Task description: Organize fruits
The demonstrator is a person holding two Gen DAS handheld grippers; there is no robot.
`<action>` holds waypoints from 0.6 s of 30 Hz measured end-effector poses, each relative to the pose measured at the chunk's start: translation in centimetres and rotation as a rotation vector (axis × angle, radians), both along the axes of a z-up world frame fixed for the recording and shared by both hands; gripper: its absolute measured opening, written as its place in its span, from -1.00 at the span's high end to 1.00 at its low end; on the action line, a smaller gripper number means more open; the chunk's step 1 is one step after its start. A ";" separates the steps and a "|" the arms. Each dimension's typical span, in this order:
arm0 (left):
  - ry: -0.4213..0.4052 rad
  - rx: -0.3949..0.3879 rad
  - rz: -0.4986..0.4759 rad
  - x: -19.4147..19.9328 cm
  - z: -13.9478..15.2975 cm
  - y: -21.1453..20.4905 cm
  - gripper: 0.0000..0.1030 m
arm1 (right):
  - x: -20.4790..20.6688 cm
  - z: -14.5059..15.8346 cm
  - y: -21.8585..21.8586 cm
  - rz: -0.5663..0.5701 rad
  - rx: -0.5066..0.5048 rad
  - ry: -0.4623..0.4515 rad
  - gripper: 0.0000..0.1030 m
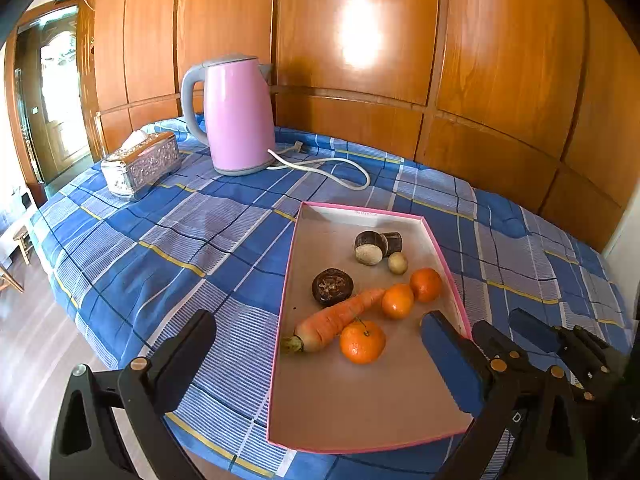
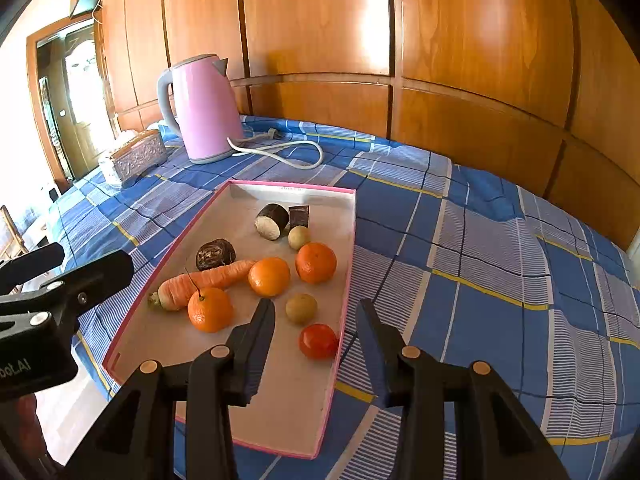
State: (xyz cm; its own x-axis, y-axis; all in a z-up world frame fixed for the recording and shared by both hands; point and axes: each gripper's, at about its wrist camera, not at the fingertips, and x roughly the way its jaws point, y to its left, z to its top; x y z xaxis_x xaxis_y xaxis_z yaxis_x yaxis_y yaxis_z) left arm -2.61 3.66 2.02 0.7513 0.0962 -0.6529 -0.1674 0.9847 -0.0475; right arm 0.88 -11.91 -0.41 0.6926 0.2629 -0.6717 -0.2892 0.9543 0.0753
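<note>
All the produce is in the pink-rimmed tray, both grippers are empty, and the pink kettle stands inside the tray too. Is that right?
Not quite: the pink kettle stands outside the pink-rimmed tray, on the checked cloth behind it, as the right wrist view shows. The rest holds: the produce lies in the tray, and the left gripper and right gripper are empty.

**What I can't make out from here**

From my left wrist camera, the left gripper's right finger (image 1: 448, 360) covers the tray's (image 1: 360, 432) near right corner — the small tomato (image 2: 318, 341) and the round tan fruit (image 2: 301, 309) there show only in the right wrist view. The print on the tray's far wall is too small to read. The tissue box (image 2: 138, 156) is half washed out by doorway glare.
</note>
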 end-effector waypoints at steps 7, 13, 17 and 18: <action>-0.001 0.000 -0.001 0.0 0.1 0.0 -0.99 | 0.1 -0.1 0.1 0.004 -0.001 0.005 0.18; 0.005 0.001 0.005 0.0 -0.1 0.0 -1.00 | 0.1 -0.2 0.2 0.007 -0.005 0.004 0.18; 0.004 -0.003 0.004 0.0 -0.2 0.0 -1.00 | 0.2 -0.5 0.2 0.009 -0.004 0.011 0.18; 0.004 -0.001 0.003 0.1 -0.2 0.0 -1.00 | 0.2 -0.5 0.2 0.010 -0.004 0.011 0.18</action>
State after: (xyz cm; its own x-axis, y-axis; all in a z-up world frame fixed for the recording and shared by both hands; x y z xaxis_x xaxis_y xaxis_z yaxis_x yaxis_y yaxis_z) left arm -2.56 3.66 1.83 0.7481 0.0982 -0.6563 -0.1709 0.9841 -0.0476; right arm 1.09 -11.74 -0.88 0.6822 0.2671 -0.6807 -0.2983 0.9516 0.0745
